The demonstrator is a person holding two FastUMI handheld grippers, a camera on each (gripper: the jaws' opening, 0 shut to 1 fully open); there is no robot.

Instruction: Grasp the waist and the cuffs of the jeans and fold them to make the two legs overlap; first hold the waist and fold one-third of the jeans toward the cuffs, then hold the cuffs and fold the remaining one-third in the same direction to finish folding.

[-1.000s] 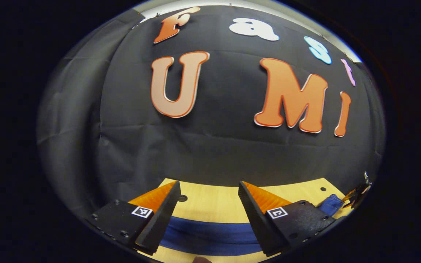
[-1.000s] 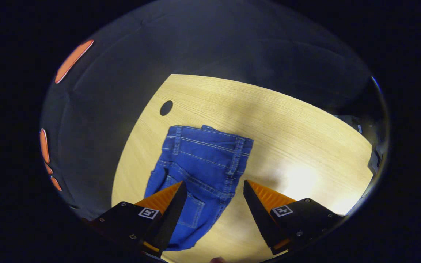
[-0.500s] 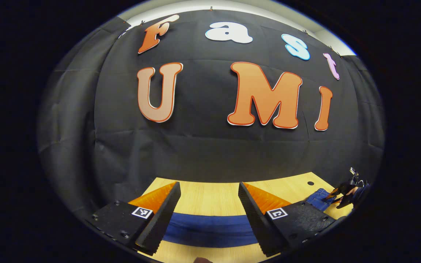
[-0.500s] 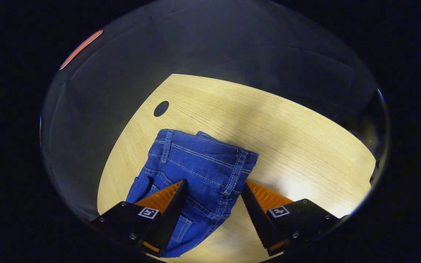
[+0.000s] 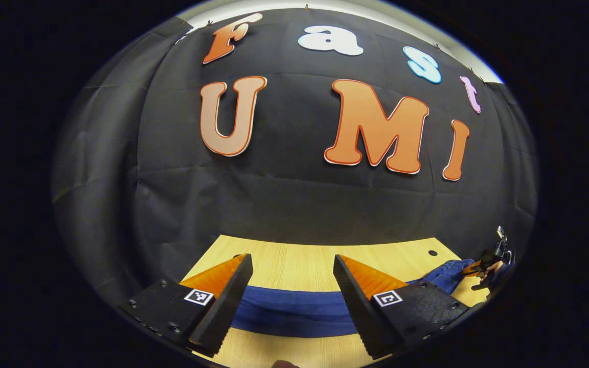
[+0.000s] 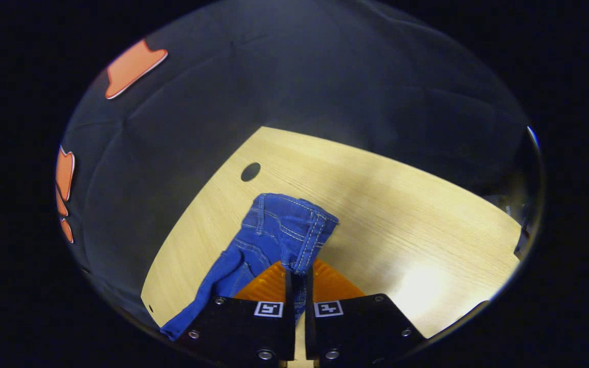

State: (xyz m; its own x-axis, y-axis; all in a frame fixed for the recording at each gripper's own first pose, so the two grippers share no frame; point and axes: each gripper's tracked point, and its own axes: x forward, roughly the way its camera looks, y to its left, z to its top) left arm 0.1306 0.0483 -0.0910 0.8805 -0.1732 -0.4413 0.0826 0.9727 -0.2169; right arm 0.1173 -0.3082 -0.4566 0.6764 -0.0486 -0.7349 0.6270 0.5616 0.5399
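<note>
My right gripper (image 6: 298,278) pinches the waist of the soft blue denim jeans (image 6: 279,232), which drape limply; my left gripper (image 5: 292,286) gapes wide above a leg.

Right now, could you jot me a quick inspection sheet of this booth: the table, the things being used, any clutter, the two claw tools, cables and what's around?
Surface: pale wooden table with a round hole near the jeans.
Job's things: blue jeans; the waist end is bunched and raised, one leg lies flat across the table.
Clutter: nothing seen.
Grippers: right gripper shut on the jeans at the waist; left gripper open, fingers spread either side of the leg.
Cables: nothing seen.
Surroundings: black cloth wall behind the table.
</note>
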